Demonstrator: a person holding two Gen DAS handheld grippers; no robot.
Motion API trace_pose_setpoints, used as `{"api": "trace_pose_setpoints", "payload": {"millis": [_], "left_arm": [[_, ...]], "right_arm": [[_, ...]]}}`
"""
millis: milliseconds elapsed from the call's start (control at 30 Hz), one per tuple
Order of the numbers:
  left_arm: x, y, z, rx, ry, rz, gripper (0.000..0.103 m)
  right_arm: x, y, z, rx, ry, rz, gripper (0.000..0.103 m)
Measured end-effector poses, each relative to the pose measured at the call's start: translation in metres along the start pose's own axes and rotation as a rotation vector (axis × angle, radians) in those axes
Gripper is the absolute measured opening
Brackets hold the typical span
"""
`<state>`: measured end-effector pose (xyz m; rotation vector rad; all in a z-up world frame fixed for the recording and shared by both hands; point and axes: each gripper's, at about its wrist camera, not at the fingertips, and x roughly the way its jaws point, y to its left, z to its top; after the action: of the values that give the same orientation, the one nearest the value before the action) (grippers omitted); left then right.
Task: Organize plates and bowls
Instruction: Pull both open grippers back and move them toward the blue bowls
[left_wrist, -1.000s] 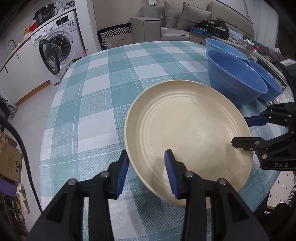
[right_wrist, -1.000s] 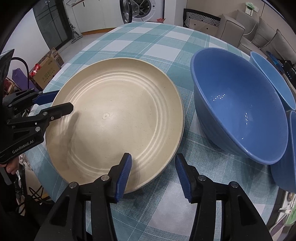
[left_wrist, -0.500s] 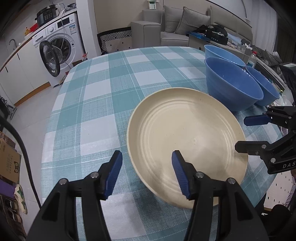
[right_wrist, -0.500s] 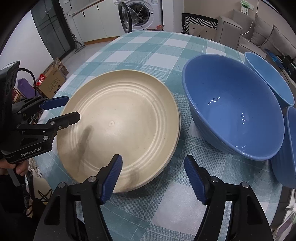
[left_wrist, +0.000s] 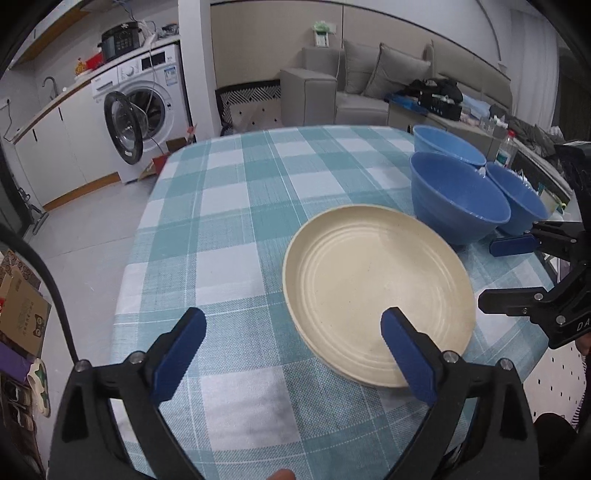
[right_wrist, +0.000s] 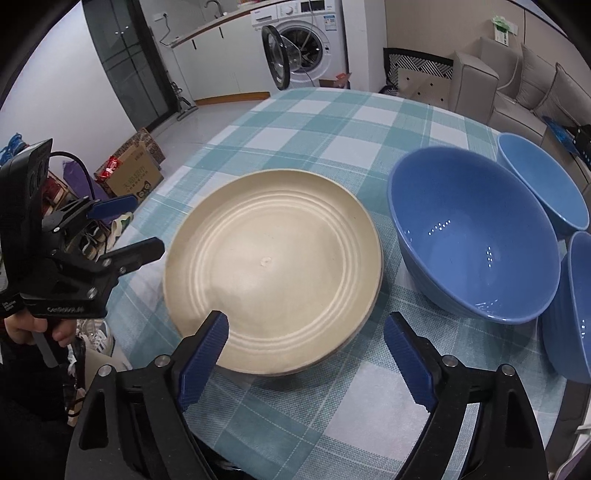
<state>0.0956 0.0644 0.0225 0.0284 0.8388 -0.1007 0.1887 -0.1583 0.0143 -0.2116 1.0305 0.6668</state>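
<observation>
Checked teal cloth is covering the table (left_wrist: 229, 229) I am working at, with a washer (left_wrist: 147, 107) and a grey sofa (left_wrist: 354, 88) standing behind it.

My left camera is showing the sofa cushions and a dark cooker (left_wrist: 120, 40) on the washer top; my right camera is showing instead a cardboard box (right_wrist: 135, 173) on the floor and my hand (right_wrist: 33, 326) gripping the left tool's handle.

1 cream plate (left_wrist: 376, 291) is lying flat on the cloth near the table's close edge, with 3 blue bowls (right_wrist: 472, 236) standing just beside it on its right.

My left gripper (left_wrist: 291, 350) is hovering over the plate's left rim, its jaws having just been opening and now spreading wide; the rim is sitting between the pads, but neither pad is pressing on it. My right gripper (right_wrist: 314, 358) is hanging over the plate's near rim, its jaws likewise having just been opening, wide apart, with the rim between them and untouched.

A thin grey edge is showing under the plate in the right view; I cannot tell whether that is a 2nd plate. The 3rd bowl is being cut off at the right view's edge.
</observation>
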Motion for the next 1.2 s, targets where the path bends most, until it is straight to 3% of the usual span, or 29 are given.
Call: {"api": "trace_pose_setpoints", "payload": {"millis": [200,600,1200], "left_arm": [[-0.027,-0.004,0.002,-0.022,-0.051,-0.015,0.103],[-0.064,-0.046,0.019,0.069,-0.137,-0.066,0.103],[-0.068,-0.096,0.054,0.167,-0.191,-0.143,0.103]], "right_arm": [[-0.028,0.006,0.001,-0.012,-0.059,0.005,0.1],[-0.084,0.0,-0.007,-0.001,-0.165,-0.025,0.102],[-0.148,-0.047,-0.023,0.089,-0.258,-0.124,0.102]]}}
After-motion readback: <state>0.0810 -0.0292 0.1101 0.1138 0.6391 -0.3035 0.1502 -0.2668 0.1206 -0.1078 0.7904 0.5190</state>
